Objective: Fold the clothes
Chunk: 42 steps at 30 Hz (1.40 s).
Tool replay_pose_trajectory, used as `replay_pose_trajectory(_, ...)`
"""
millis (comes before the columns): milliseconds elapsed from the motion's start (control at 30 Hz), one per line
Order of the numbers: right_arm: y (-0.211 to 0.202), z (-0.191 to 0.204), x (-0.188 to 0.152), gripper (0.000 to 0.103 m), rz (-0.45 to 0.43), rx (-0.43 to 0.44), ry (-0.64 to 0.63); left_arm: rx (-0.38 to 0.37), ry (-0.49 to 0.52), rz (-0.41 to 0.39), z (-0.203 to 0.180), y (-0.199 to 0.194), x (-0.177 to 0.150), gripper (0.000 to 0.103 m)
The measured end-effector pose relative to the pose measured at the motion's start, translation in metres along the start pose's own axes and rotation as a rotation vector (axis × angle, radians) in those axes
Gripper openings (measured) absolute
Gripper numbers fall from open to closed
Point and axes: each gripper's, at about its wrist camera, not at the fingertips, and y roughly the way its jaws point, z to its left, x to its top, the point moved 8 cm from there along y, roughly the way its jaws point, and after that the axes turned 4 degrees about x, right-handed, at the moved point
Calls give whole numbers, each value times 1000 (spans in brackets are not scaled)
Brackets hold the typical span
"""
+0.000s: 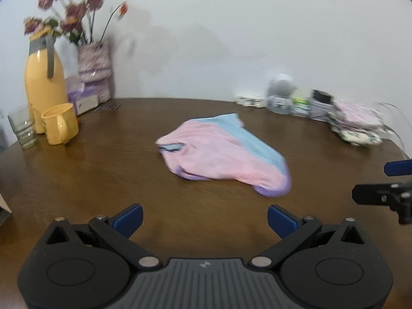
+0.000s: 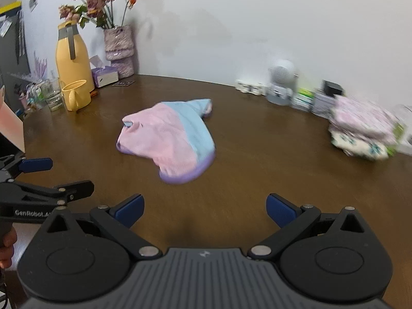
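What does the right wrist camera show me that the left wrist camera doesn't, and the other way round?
Only the right wrist view shows the person's hand on the left gripper's handle, plus dark shelving left of the table.

Only the left wrist view shows the right gripper from the side, at the right edge.

Both show the pink and blue garment lying crumpled mid-table, untouched, the yellow jug, yellow mug, flower vase and the folded clothes stack. Each view's own jaws are open.
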Motion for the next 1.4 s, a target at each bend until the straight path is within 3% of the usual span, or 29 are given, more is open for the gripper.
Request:
replay_pose_trajectory(167,70,-6,43,103,14,3,-37,59,-20,26,21,54,37,103)
replay_pose_trajectory(433,183,-35,125,100,52,56,69,86,-94,71,38,139,86,101)
replay_pose_trajectory(600,248,-47,157,78,107,96,168,46,-100,124,31,172,89,101)
replay_pose_trajectory(700,278,-48,162,66,153,112,201,11,-88,128,25,178,89,93)
replay_pose_trajectory(767,292,-47,161,47,187,131,216,-12,-79,131,22,182,90,80)
replay_pose_trajectory(800,297,-45,160,23,198,142,224,-23,-75,133,20,184,90,68)
replay_pose_trajectory(833,297,-44,159,5,193,152,228,-35,-71,134,18,185,90,49)
replay_pose_trajectory(867,296,-42,159,4,187,162,232,-47,-66,136,16,187,90,38)
replay_pose_trajectory(900,295,-41,160,4,177,171,234,-58,-62,137,14,189,90,15)
replay_pose_trajectory(1100,237,-51,197,3,-3,199,230,-103,-26,3,3,145,119,10)
replay_pose_trajectory(1267,115,-78,231,3,-229,206,164,-192,75,-225,-18,31,142,9)
replay_pose_trajectory(1333,56,-89,222,3,-272,219,112,-250,135,-175,-40,11,108,9)
replay_pose_trajectory(1400,9,-94,191,3,-253,187,25,-307,195,-112,-64,-7,71,9)
